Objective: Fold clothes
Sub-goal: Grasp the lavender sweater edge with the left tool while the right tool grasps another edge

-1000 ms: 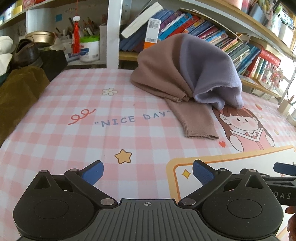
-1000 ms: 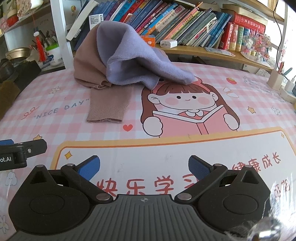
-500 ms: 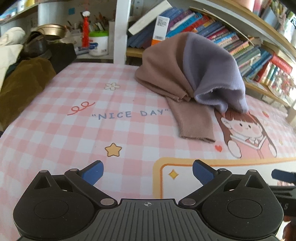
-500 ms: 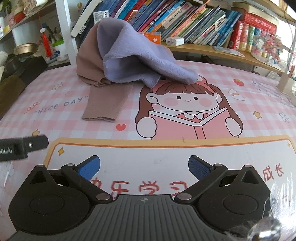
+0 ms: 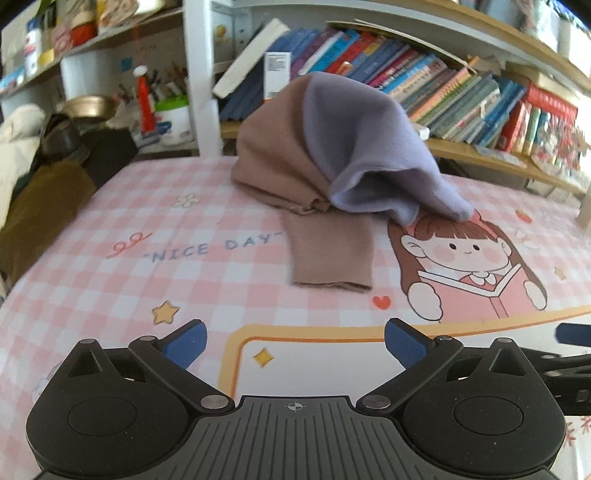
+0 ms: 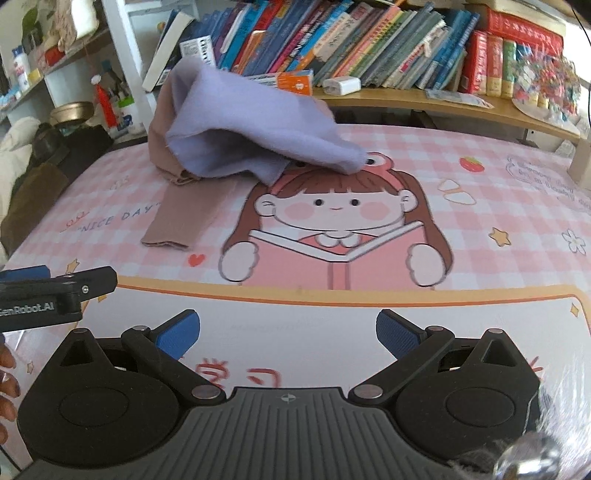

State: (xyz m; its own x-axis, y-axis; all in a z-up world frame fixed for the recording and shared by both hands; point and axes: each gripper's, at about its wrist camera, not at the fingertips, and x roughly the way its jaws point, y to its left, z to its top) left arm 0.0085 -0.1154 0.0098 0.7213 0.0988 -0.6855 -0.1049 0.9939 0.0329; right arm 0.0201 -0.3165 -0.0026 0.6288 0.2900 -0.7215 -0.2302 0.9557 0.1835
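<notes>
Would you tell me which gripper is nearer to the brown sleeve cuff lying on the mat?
Left, by a small margin. The left gripper faces the brown sleeve cuff almost straight ahead, with bare mat between. The right gripper sits beside it, so the cuff lies ahead and off to its left.

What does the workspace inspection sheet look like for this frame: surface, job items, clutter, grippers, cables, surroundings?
Surface: pink checked mat printed with "NICE DAY" and a cartoon girl reading.
Job's things: one heaped garment, brown outside with lilac lining showing, brown sleeve lying flat toward the cameras; not yet folded.
Clutter: dark and olive clothes piled at the mat's left edge.
Grippers: left gripper open, empty, short of the sleeve; right gripper open, empty, over the mat's white panel.
Cables: nothing seen.
Surroundings: bookshelf packed with books behind the mat; cluttered side shelf with tub and red tassel.
</notes>
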